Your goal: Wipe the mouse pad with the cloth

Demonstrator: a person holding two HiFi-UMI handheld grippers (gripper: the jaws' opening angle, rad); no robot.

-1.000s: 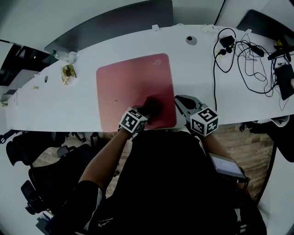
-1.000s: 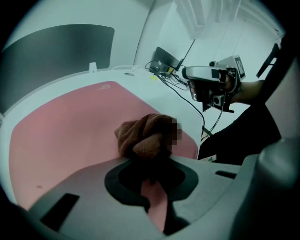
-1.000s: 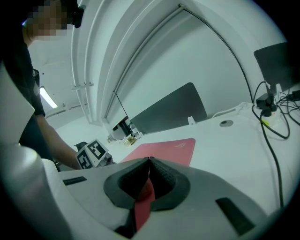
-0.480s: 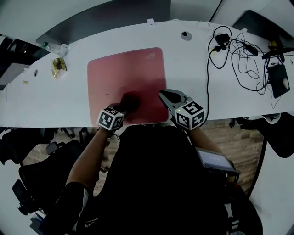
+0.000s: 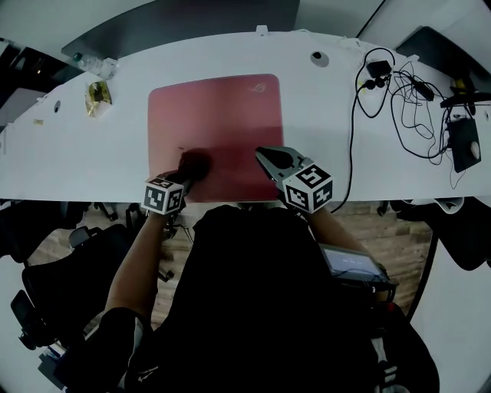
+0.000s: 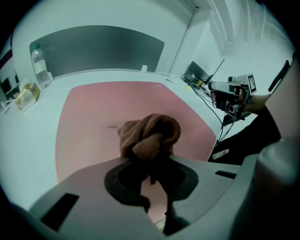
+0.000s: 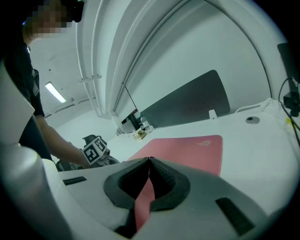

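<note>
A red mouse pad [image 5: 219, 130] lies on the white desk [image 5: 322, 115]. My left gripper [image 5: 184, 173] is shut on a bunched brown cloth [image 6: 150, 136], which rests on the near left part of the mouse pad [image 6: 126, 108]. The cloth [image 5: 194, 163] shows dark in the head view. My right gripper [image 5: 265, 157] sits at the pad's near right edge, jaws closed with nothing between them. In the right gripper view the mouse pad [image 7: 192, 147] stretches ahead of the right gripper [image 7: 149, 161], and the left gripper's marker cube [image 7: 95, 149] shows at the left.
Tangled black cables [image 5: 406, 92] and a dark device [image 5: 464, 142] lie at the desk's right. A small yellow object [image 5: 97, 94] and a clear bottle [image 6: 41, 68] stand at the far left. A dark panel [image 5: 192, 23] runs behind the desk. Chairs [image 5: 46, 284] sit below.
My left gripper has dragged the cloth leftward across the near part of the pad. The right gripper has shifted left along the pad's near edge too.
</note>
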